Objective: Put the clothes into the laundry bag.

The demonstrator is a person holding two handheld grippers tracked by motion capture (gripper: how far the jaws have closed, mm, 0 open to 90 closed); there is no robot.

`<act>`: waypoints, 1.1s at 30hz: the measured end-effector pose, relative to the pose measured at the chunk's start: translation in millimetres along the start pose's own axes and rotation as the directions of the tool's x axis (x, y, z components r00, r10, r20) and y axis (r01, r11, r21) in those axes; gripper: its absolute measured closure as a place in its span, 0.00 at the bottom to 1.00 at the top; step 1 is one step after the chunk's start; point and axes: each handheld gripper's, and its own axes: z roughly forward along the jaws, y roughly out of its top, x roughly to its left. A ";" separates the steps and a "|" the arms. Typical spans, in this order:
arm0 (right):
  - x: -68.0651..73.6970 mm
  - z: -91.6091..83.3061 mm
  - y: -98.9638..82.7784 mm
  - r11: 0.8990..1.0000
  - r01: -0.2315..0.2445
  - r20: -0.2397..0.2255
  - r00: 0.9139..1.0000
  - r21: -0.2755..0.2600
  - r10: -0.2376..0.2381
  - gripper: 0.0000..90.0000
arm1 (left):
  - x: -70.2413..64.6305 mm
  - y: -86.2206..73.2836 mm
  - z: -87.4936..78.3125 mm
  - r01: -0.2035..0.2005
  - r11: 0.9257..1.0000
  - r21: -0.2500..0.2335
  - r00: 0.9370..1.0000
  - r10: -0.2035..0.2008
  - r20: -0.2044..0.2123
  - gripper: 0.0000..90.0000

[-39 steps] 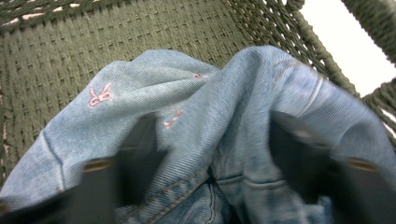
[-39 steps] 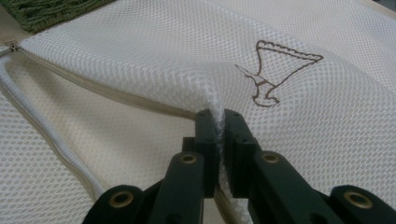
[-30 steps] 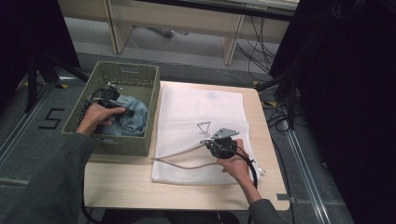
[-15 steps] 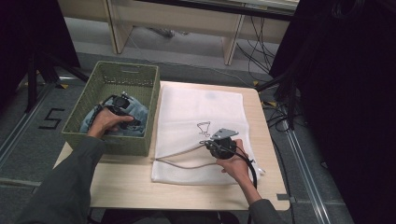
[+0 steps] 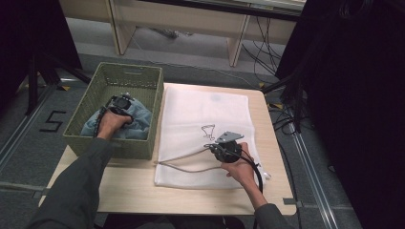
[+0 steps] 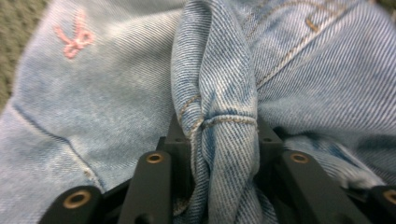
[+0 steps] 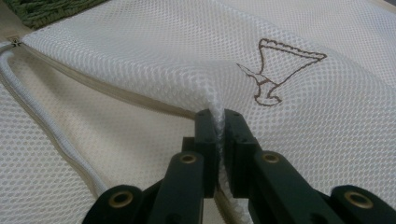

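A white mesh laundry bag (image 5: 205, 114) lies flat on the table with a brown outline drawing (image 7: 275, 70) on it and a zipper along its near side. My right gripper (image 5: 216, 145) is shut on a pinched ridge of the mesh laundry bag (image 7: 140, 56), its jaws closed on the fold beside the zipper. Light blue jeans (image 5: 138, 119) lie crumpled in the green basket (image 5: 138, 78) at the left. My left gripper (image 5: 122, 107) is down in the basket, shut on a thick fold of the jeans (image 6: 219, 93). A small pink stitched mark (image 6: 72, 35) shows on the denim.
The wooden table (image 5: 119, 191) has bare surface in front of the basket and bag. A white cord (image 7: 42, 121) runs from the bag's zipper end. Black stands and cables (image 5: 291, 95) crowd the floor to the right, and a wooden bench (image 5: 181, 24) stands behind.
My left hand and gripper have moved from the basket's far left corner toward the near middle, onto the jeans, and closed on a fold. The right gripper has stayed on the bag.
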 end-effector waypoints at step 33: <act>-0.9 1.6 -0.2 1.000 0.003 -0.003 1.000 0.003 -0.003 0.95 | -16.3 4.4 -18.1 -0.067 0.997 0.044 0.989 0.060 0.136 0.00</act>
